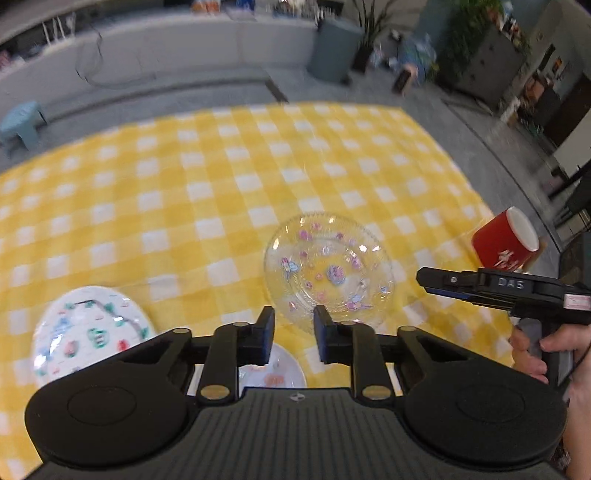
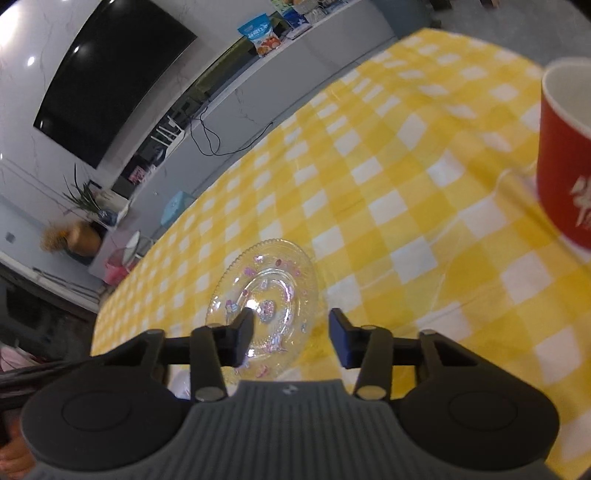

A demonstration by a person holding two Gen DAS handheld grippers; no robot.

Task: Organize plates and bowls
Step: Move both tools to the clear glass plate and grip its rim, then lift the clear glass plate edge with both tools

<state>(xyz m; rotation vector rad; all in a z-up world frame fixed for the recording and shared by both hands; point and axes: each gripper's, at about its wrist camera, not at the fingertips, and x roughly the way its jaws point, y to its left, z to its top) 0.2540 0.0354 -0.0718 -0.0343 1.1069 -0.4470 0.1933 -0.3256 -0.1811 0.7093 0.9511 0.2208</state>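
- grippers first, nearest to us: our left gripper [image 1: 294, 334] hangs over the near edge of the table with a narrow gap between its jaws and nothing in that gap.
- under the left gripper we see a small white plate [image 1: 275, 373] with an orange print, half hidden by the fingers.
- our right gripper [image 2: 291, 338] has its jaws apart, wider than the left pair; the left finger stands in front of the glass plate [image 2: 264, 299], and we cannot tell whether it touches; nothing is clamped.
- in the left wrist view the right gripper shows from the side, held by a hand [image 1: 532, 350] at the right edge.
- to the left on the table lies a white bowl [image 1: 90, 328] with coloured prints, tilted toward us.
- just past both sets of fingertips the clear glass plate, dotted with pink and purple figures, rests flat on the yellow checked tablecloth [image 1: 207, 192].
- farther right a red mug [image 2: 565, 162] with a white inside stands on a clear saucer [image 2: 517, 184] near the table's right edge, well apart from the glass plate.
- beyond the table we see a pale blue stool [image 1: 22, 122], a long grey counter [image 1: 184, 40], a dark screen [image 2: 110, 77] on the wall and potted plants [image 1: 369, 29].
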